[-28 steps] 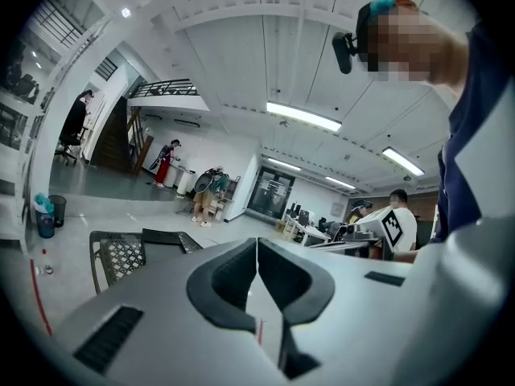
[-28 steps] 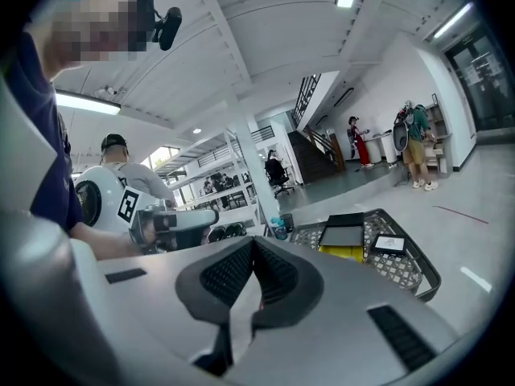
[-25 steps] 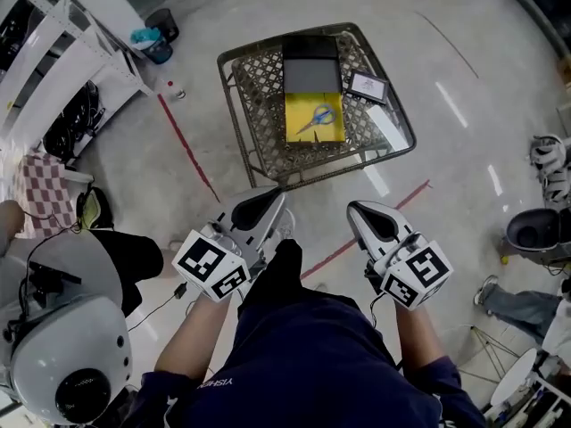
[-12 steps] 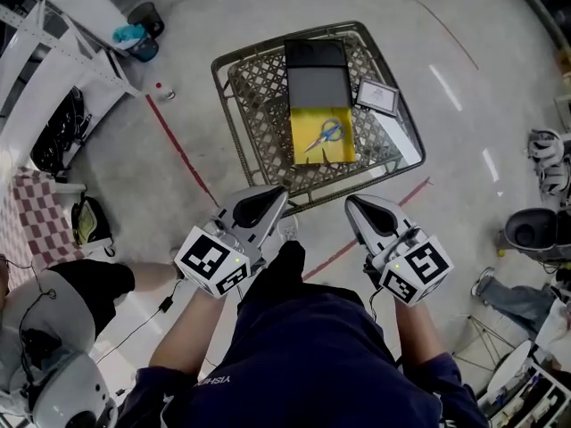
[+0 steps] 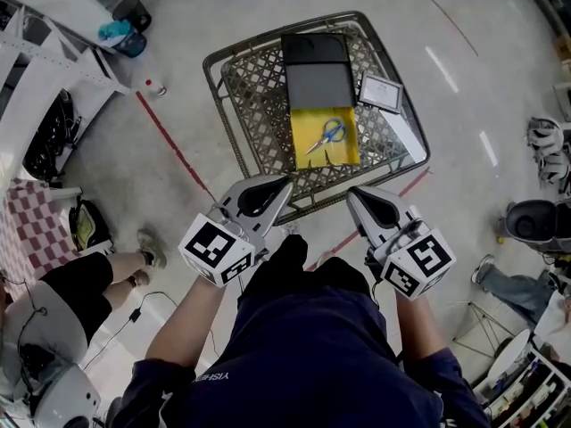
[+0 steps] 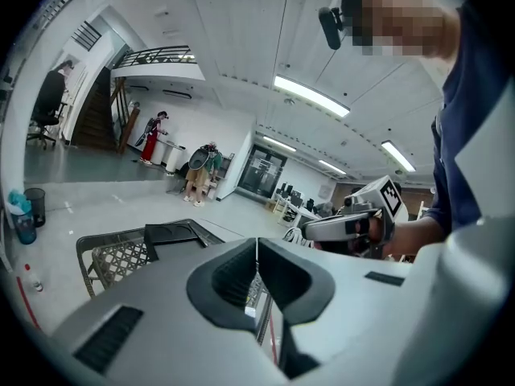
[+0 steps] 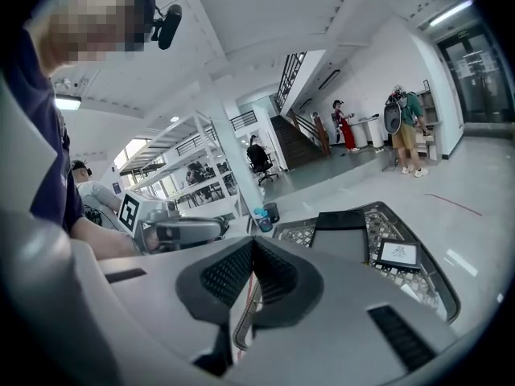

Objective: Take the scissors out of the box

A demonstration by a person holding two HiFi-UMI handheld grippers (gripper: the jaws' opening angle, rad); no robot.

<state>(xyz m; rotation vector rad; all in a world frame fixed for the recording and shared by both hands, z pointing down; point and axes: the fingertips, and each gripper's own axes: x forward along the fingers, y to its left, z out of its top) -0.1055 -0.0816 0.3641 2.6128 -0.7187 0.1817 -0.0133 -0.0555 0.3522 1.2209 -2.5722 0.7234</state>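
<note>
Both tongs are poised at the near edge of the grey wire-mesh basket (image 5: 217,83). The left gripper (image 5: 284,184) has its jaws pressed together with nothing between them, and the right gripper (image 5: 353,194) matches it, closed and empty. The blue-handled metal scissors (image 5: 327,135) lie flat in the open yellow-lined box (image 5: 306,119) inside the basket, with the flat black lid (image 5: 316,68) at the box's far end. They sit beyond both tips, roughly between the two and well apart from either. A black-framed white card (image 5: 381,90) rests just right of the lid.
</note>
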